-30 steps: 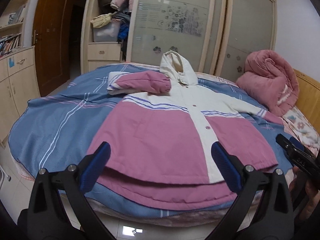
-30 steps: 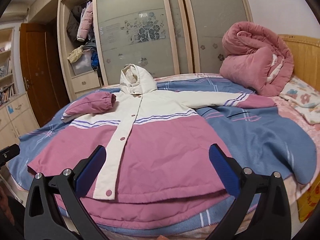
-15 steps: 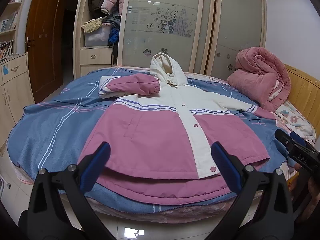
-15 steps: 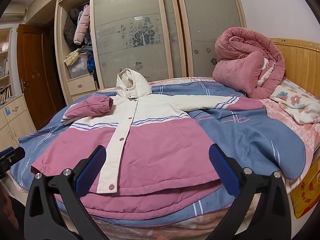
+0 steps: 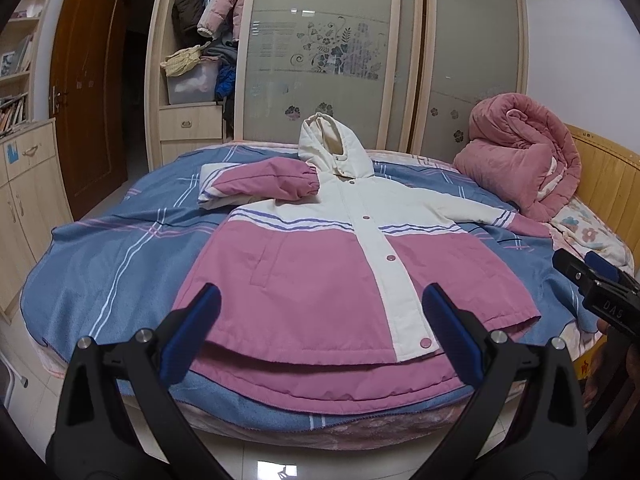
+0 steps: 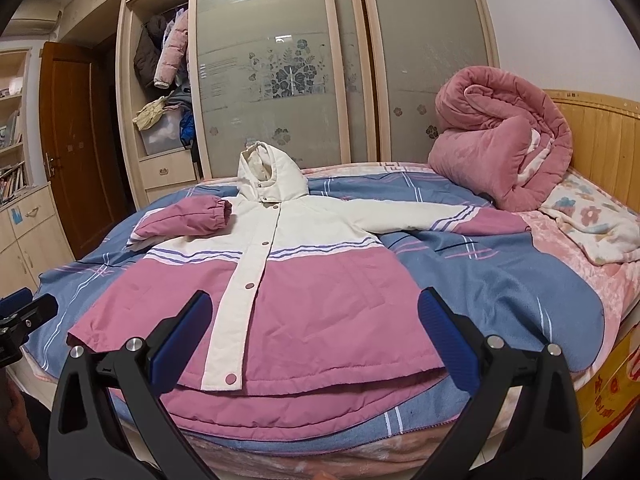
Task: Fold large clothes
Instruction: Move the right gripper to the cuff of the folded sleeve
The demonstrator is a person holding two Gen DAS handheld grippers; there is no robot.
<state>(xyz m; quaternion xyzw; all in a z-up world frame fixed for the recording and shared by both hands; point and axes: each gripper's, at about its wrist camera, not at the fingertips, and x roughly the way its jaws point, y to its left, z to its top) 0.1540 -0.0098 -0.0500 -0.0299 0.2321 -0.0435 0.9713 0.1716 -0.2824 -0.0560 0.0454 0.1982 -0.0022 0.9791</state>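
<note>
A pink and cream hooded jacket (image 5: pixel 320 272) lies face up and buttoned on the bed, hood toward the wardrobe; it also shows in the right wrist view (image 6: pixel 304 292). Its left sleeve (image 5: pixel 264 182) is folded in across the chest. Its right sleeve (image 6: pixel 432 216) lies stretched out toward the pink quilt. My left gripper (image 5: pixel 320 316) is open and empty, held above the jacket's hem. My right gripper (image 6: pixel 312 320) is open and empty, also above the hem. The right gripper's tip shows at the right edge of the left wrist view (image 5: pixel 592 284).
The bed has a blue plaid cover (image 5: pixel 112 248). A rolled pink quilt (image 6: pixel 500 144) and a floral blanket (image 6: pixel 592 220) lie by the wooden headboard (image 6: pixel 600 132). A wardrobe with sliding glass doors (image 5: pixel 332 56) stands behind. Cabinets (image 5: pixel 28 184) and a brown door are on the left.
Both grippers have drawn back and risen a little from the bed, so the jacket looks smaller and lower. The jacket has not moved. Both grippers stay open.
</note>
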